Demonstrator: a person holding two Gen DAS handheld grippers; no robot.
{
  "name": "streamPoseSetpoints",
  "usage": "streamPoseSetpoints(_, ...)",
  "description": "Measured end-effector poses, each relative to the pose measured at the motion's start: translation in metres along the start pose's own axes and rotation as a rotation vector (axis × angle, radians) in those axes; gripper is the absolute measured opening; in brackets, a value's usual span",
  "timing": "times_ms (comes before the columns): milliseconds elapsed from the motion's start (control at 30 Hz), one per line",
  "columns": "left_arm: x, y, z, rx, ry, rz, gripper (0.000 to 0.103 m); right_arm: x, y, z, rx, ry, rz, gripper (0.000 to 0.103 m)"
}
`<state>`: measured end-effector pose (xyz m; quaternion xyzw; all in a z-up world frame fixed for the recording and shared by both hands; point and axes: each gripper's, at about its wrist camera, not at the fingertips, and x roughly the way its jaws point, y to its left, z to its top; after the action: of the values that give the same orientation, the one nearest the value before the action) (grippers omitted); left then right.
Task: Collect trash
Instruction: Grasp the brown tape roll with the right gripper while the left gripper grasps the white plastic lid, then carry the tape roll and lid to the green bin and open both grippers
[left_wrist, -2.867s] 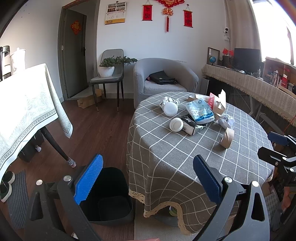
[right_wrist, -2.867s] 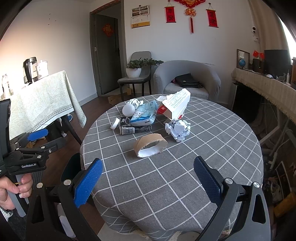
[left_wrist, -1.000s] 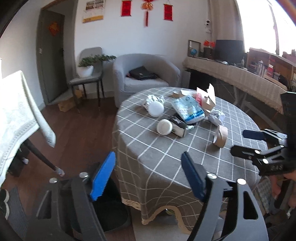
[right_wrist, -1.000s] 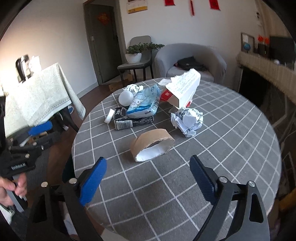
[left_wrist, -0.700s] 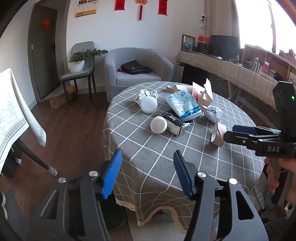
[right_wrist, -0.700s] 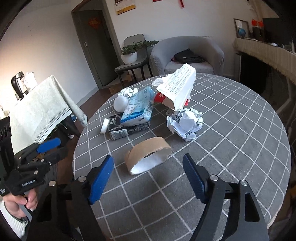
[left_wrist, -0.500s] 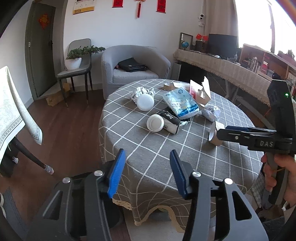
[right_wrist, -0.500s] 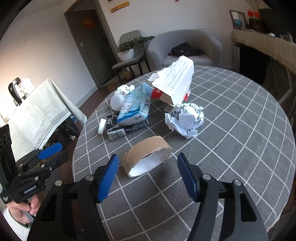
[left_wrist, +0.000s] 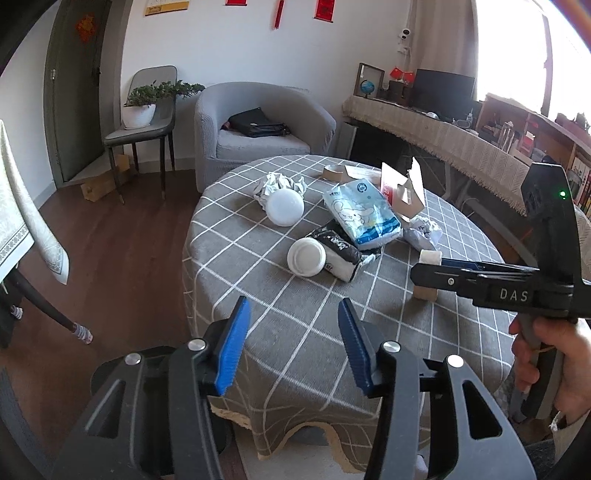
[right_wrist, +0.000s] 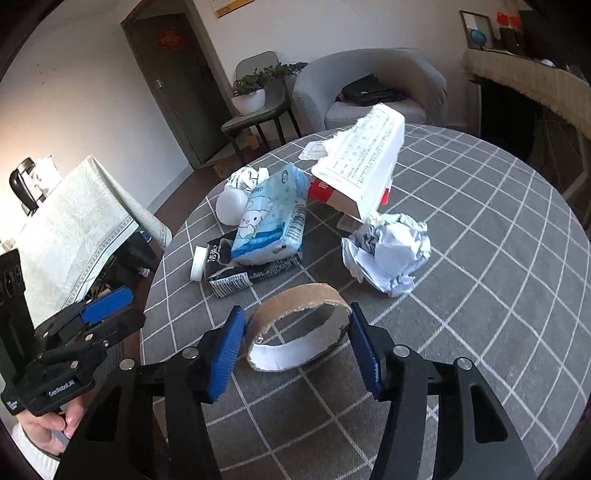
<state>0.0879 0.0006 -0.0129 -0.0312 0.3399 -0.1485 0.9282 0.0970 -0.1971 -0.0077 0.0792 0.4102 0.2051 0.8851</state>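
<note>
Right gripper (right_wrist: 295, 341): jaws spread, one blue pad on each side of the cardboard ring (right_wrist: 298, 334), close to its outer wall; whether the pads touch it cannot be told. The ring lies on its side on the round table (right_wrist: 498, 258), which carries a grey checked cloth. Just beyond the ring, to the right, sits a crumpled paper ball (right_wrist: 388, 251). To the left lies a blue tissue pack (right_wrist: 273, 221), resting on a black wrapper (right_wrist: 240, 273) with a white lid (right_wrist: 198, 263) at its end. Behind these are a white ball (right_wrist: 231, 206), a second paper wad (right_wrist: 245, 177) and a torn white and red carton (right_wrist: 364, 162), tilted.

Left gripper (left_wrist: 291, 341): jaws partly spread, holding nothing, hovering near the table's edge, well short of the trash. In its view the right gripper (left_wrist: 430, 267) reaches in from the right over the ring (left_wrist: 428, 275). A dark bin (left_wrist: 110, 373) is partly visible on the floor beside the table, behind the gripper's body.
</note>
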Motion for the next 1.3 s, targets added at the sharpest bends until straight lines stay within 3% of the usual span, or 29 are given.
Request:
streamPoseSetpoints(333,0.028,0.006,0.018,-0.035,0.011,-0.032,0.052,-0.012,0.001,0.018,-0.038,-0.035,0.113,0.057)
streamPoseSetpoints(733,0.056,0.007,0.031,-0.037,0.035,-0.075,0.051,-0.01,-0.001,0.037,-0.05,-0.041,0.14,0.057)
streamPoseSetpoints(933,0.067,0.01,0.035,-0.03,0.045,-0.107,0.046,-0.007,-0.001,0.042,-0.052,-0.043,0.143,0.057)
streamPoseSetpoints(1033,0.072,0.012,0.035,-0.044,0.063,-0.133,0.034,-0.006,-0.001,0.043,-0.045,-0.039,0.14,0.057)
streamPoseSetpoints(1300,0.058,0.014,0.03,-0.012,0.042,-0.115,0.032,-0.011,0.014,0.045,-0.063,-0.052,0.141,0.057)
